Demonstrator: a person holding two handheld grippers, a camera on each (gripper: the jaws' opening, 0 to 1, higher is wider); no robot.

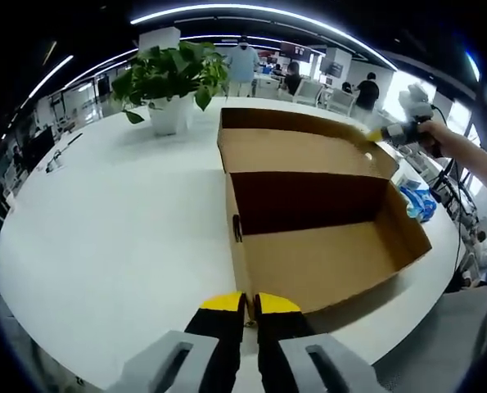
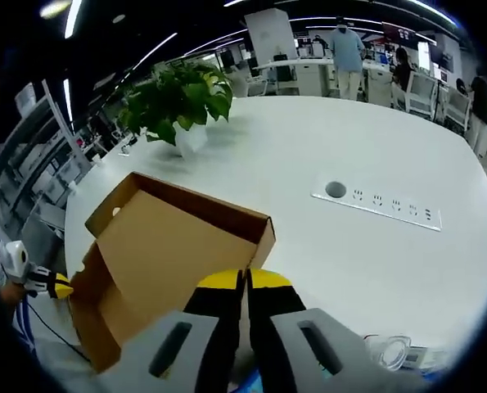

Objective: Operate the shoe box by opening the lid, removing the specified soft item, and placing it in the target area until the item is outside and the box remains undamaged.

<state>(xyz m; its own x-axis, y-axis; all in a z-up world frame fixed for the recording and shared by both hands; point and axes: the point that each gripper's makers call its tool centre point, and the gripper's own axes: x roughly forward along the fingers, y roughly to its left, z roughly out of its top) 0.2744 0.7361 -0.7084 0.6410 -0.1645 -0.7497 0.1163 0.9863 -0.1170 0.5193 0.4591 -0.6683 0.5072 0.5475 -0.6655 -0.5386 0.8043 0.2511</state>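
The brown cardboard shoe box (image 1: pixel 325 262) lies open on the white table (image 1: pixel 120 221), and I see only bare cardboard inside. Its lid (image 1: pixel 300 151) is tipped back toward the plant. My left gripper (image 1: pixel 247 304) is shut, its yellow tips right at the box's near corner. My right gripper (image 1: pixel 386 133), held in a person's hand, pinches the lid's far right corner. In the right gripper view, my right gripper (image 2: pixel 245 282) is shut at the rim of the lid (image 2: pixel 169 237), and the left gripper (image 2: pixel 42 283) sits at the box's far end. A blue and white soft item (image 1: pixel 417 201) lies just outside the box's right wall.
A potted plant (image 1: pixel 171 82) (image 2: pixel 178 102) stands on the table beyond the lid. A socket strip (image 2: pixel 378 205) is set into the table top. A clear plastic thing (image 2: pixel 390 352) lies near the right gripper. People and desks are in the background. The table edge runs close past the box.
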